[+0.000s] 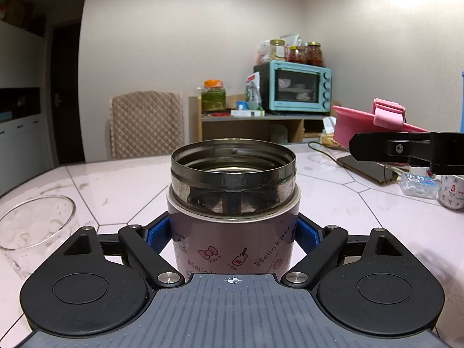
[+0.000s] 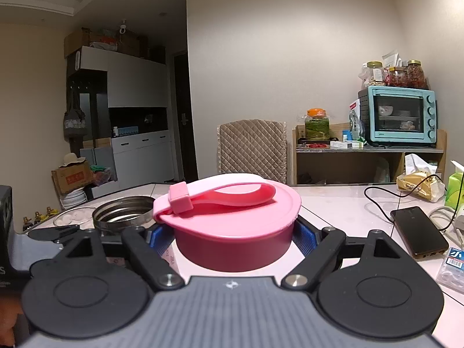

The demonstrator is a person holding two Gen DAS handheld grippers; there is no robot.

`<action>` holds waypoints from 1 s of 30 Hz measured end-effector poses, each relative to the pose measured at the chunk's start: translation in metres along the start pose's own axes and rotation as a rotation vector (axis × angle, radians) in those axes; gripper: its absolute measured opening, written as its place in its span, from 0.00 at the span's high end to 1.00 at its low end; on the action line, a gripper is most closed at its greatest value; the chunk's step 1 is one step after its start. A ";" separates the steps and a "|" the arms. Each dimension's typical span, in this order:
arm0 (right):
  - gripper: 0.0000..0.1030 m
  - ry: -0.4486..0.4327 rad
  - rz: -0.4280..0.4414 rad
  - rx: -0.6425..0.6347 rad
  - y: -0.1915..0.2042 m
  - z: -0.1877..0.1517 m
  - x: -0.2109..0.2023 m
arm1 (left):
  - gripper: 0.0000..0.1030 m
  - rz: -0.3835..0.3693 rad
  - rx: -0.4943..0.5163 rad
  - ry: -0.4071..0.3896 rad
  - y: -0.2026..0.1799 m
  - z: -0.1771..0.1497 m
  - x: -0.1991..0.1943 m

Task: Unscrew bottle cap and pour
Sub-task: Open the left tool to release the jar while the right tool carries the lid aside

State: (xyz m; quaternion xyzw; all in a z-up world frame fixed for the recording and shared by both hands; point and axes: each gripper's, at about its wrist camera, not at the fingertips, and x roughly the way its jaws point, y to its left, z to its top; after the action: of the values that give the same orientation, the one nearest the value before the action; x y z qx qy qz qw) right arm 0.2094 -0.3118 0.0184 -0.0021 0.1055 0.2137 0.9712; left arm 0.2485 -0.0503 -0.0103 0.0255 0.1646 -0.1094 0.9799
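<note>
A pink thermos flask (image 1: 232, 191) with cartoon print stands on the pale table (image 1: 377, 217), its steel mouth uncapped. My left gripper (image 1: 233, 233) is shut on its body, blue pads (image 1: 158, 233) pressing both sides. The pink cap (image 2: 235, 226), with a looped strap on top, is held off the flask in my right gripper (image 2: 233, 236), which is shut on its sides. In the left wrist view the cap (image 1: 365, 124) hangs to the right of the flask and above it. A clear glass bowl (image 1: 34, 223) sits left of the flask. The flask's mouth (image 2: 123, 211) shows left of the cap.
A dark phone (image 2: 417, 232) with a cable lies on the table at right, near a small plastic box (image 1: 420, 185) and a mug (image 1: 451, 191). A quilted chair (image 1: 146, 124) stands behind the table, beside a shelf with a teal oven (image 1: 298, 87) and jars.
</note>
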 end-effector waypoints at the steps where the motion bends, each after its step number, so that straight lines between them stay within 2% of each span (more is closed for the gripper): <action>1: 0.18 0.000 -0.001 0.001 -0.001 -0.001 0.000 | 0.13 0.000 0.000 0.000 0.000 0.000 0.000; 30: 0.18 0.024 -0.048 0.019 0.003 -0.009 0.002 | 0.08 0.006 -0.005 -0.007 -0.001 0.004 -0.003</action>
State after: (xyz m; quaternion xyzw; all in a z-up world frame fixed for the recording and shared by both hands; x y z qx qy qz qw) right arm 0.2082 -0.3085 0.0088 0.0022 0.1192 0.1892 0.9747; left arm 0.2470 -0.0507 -0.0056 0.0230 0.1614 -0.1064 0.9809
